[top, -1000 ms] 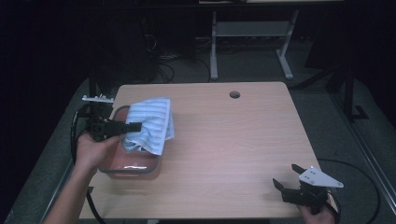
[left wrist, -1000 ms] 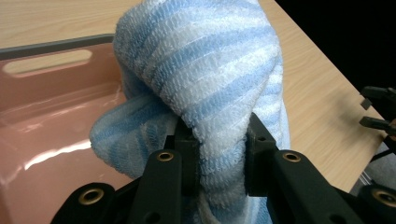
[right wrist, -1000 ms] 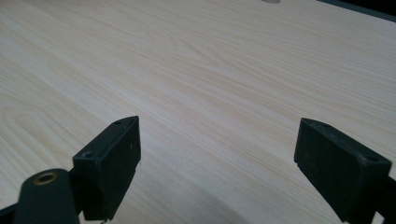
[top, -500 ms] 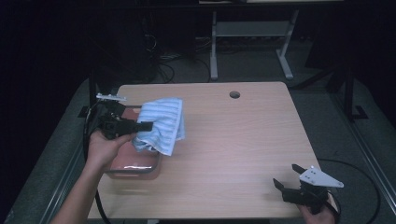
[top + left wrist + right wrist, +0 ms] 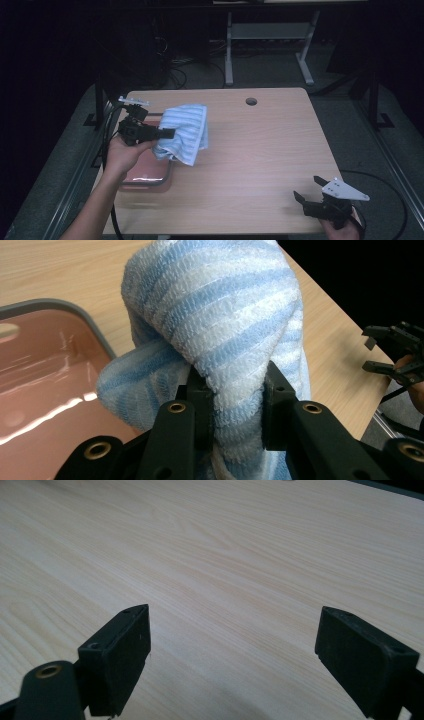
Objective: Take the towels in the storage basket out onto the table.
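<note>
The left gripper [image 5: 167,133] is clenched on a blue-and-white striped towel [image 5: 184,131]; in the left gripper view its two black jaws pinch a bunched fold of the towel [image 5: 220,325] between their pads, and the cloth bulges up and over them. In the high view the gripper lies roughly level, pointing toward the right, with the person's left hand [image 5: 122,152] wrapped around its body and a cable trailing off the table's left edge. The towel hangs from the jaws in a loose drape, lifted above the table [image 5: 260,165], its lower corner over the right rim of a pinkish container with a grey rim [image 5: 145,176]. That container sits on the table near its left edge, just below the gripper; in the left gripper view its glossy inside [image 5: 45,385] shows to the left of the towel.

Well apart, at the table's near right corner, the right gripper [image 5: 305,199] rests in the person's right hand with its jaws spread wide and nothing between them; the right gripper view shows bare wood grain between the two pads [image 5: 125,652]
</note>
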The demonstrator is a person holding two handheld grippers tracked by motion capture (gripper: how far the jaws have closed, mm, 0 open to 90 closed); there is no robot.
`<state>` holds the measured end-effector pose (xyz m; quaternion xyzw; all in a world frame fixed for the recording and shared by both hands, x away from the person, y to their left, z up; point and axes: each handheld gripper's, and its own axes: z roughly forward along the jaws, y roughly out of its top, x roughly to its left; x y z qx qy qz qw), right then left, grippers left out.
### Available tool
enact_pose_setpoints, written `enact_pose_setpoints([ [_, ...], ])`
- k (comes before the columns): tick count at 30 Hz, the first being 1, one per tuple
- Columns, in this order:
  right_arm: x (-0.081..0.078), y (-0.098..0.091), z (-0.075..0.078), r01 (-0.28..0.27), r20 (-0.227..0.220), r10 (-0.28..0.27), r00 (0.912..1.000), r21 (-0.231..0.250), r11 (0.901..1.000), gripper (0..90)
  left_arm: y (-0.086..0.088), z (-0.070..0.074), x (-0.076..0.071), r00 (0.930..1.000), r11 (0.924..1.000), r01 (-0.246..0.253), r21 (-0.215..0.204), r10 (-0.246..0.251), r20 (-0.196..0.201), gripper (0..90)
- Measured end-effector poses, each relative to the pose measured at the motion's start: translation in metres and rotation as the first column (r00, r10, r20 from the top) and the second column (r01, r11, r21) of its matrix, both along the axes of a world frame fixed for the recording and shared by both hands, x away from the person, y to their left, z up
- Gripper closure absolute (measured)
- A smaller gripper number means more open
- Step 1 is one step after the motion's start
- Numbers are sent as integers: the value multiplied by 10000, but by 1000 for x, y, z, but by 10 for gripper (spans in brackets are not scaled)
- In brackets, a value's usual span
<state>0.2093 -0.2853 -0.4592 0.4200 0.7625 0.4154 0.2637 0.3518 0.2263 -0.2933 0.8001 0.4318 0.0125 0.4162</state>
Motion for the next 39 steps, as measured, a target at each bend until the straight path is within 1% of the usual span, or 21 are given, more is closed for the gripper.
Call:
enact_pose_setpoints([
  [1,0,0,0,43,-28,-43,10000,42,10000,141,-2,0,0,10000,10000,51,52,-51,-6,719],
  [3,0,0,0,61,-43,-61,10000,58,10000,141,-6,-1,1,9999,9999,102,24,-102,-17,720],
  [6,0,0,0,-7,38,7,10000,-26,10000,141,-12,-1,2,9998,9998,211,42,-211,-22,720],
  [9,0,0,0,14,6,-14,10000,2,10000,141,-19,-2,3,9995,9995,303,-4,-303,25,719],
  [13,1,1,-1,24,-65,-24,10000,48,10000,141,-27,-3,5,9987,9987,510,82,-510,20,719],
  [17,1,2,-1,-1,-73,1,10000,9,10000,141,-34,-5,6,9985,9985,555,-8,-555,-19,719],
  [24,0,2,0,58,-44,-57,10000,44,10000,141,-48,-8,8,9967,9968,805,13,-804,-85,718],
  [29,0,3,0,-68,2,68,10000,-34,10000,141,-59,-10,9,9952,9953,968,-46,-969,-106,716],
  [32,0,3,0,-22,-33,22,10000,-8,10000,141,-65,-11,11,9938,9938,1107,36,-1107,-114,716],
  [36,0,1,0,22,-17,-22,10000,32,10000,141,-71,-12,11,9930,9931,1171,23,-1170,-154,714],
  [39,0,1,0,32,-38,-32,10000,56,10000,141,-77,-11,11,9919,9919,1266,47,-1265,-109,713],
])
